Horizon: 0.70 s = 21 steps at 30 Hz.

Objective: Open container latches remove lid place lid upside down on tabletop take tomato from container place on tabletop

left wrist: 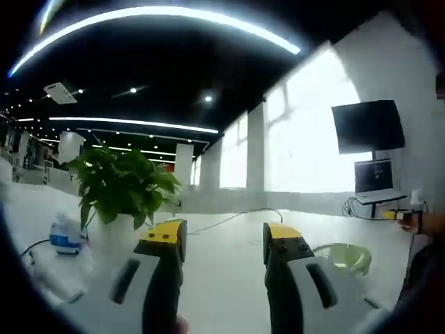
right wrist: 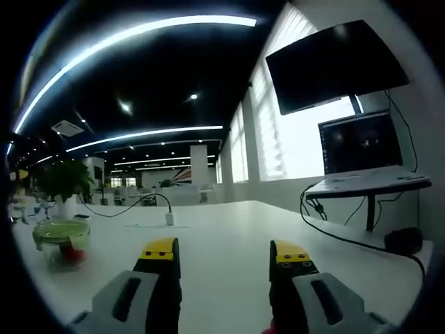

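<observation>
Held the left claw point(left wrist: 224, 240) low over the white table point(left wrist: 229, 278), jaws spread apart with nothing between them. Saw the container point(left wrist: 342, 257), clear with a green lid still on, standing on the table to the right of the right jaw and a little beyond its tip, apart from it. Noted a potted plant point(left wrist: 122, 188) beyond the left jaw, with a small blue and white object point(left wrist: 65, 236) just left of it. Held the right claw point(right wrist: 226, 254) likewise over the table point(right wrist: 229, 229), jaws wide and empty. Found the same container point(right wrist: 61, 241) well off to the left of the left jaw, something red showing inside, lid in place. Spotted a dark screen point(right wrist: 334, 62) high on the wall and a laptop point(right wrist: 361, 149) on a stand to the right.
</observation>
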Motion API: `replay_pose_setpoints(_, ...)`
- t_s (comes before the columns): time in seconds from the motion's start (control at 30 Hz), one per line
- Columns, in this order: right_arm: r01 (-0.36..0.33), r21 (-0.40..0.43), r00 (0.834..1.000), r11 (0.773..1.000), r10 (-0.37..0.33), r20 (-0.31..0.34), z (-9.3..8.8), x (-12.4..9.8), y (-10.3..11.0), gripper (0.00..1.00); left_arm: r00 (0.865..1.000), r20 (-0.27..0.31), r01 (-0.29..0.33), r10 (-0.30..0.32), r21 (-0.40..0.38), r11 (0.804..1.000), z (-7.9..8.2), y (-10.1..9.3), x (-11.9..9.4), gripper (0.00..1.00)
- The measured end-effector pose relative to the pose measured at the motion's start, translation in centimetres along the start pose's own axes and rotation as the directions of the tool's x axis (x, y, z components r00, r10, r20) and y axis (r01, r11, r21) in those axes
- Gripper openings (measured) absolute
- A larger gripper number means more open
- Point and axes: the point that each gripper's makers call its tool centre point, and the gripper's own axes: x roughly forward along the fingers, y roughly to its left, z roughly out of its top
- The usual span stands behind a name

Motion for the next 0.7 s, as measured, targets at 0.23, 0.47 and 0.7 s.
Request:
replay_pose_setpoints(0.23,0.003,-0.001,1.0,1.0,-0.003,-0.001,0.0,-0.2,0.1,0.45,0.993,0.027,0.117,-0.118,0.025,0.993,2.4,-2.2,1.7,0.46)
replay_pose_setpoints(0.47,0.008,0.001,1.0,1.0,-0.008,0.002,0.2,-0.4,0.0,0.45,0.954,0.016,0.296,-0.298,0.083,0.952,4.2,-6.1,3.2,0.49)
replay_pose_setpoints(0.7,0.009,-0.001,1.0,1.0,-0.009,-0.004,0.1,-0.5,0.2,0.45,0.889,-0.018,0.457,-0.457,0.073,0.887,4.5,-10.1,4.3,0.54)
